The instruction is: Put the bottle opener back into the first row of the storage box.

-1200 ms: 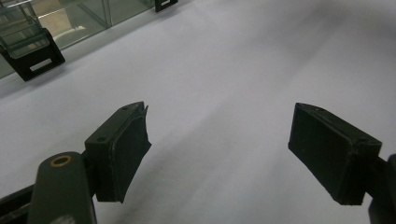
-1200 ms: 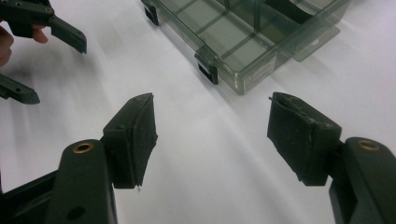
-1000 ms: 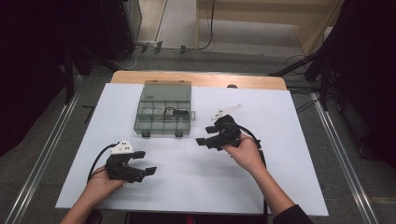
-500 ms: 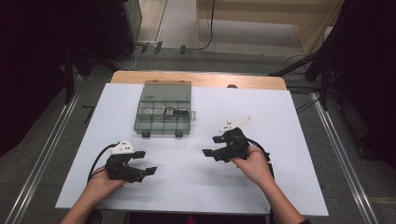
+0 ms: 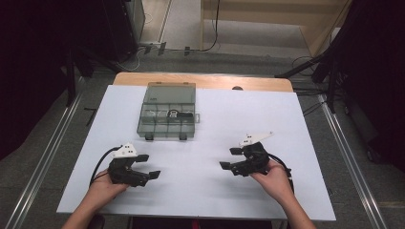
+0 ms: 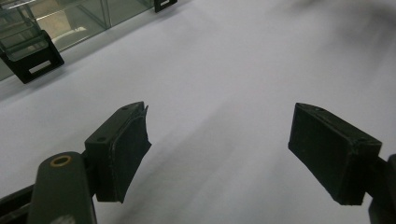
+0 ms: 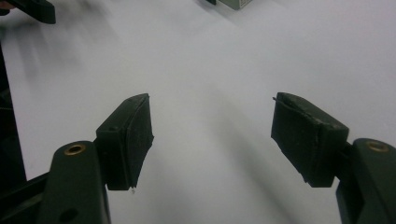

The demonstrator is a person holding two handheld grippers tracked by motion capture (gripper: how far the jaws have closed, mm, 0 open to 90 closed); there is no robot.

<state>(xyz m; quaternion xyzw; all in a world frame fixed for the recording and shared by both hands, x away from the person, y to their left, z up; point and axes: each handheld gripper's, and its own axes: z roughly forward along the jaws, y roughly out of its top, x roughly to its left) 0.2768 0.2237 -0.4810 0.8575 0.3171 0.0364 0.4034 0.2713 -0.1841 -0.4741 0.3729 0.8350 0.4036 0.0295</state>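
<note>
Box [image 5: 168, 112] contents stay too small to identify; left gripper [image 5: 147, 166] and right gripper [image 5: 231, 158] gape empty.

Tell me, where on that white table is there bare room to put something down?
Nearly everywhere. The widest bare patch of the white table lies right of the clear compartment box. Another lies between the left gripper and the right gripper, and a narrower strip lies left of the box. It is crowded only at the box and around both hands.
</note>
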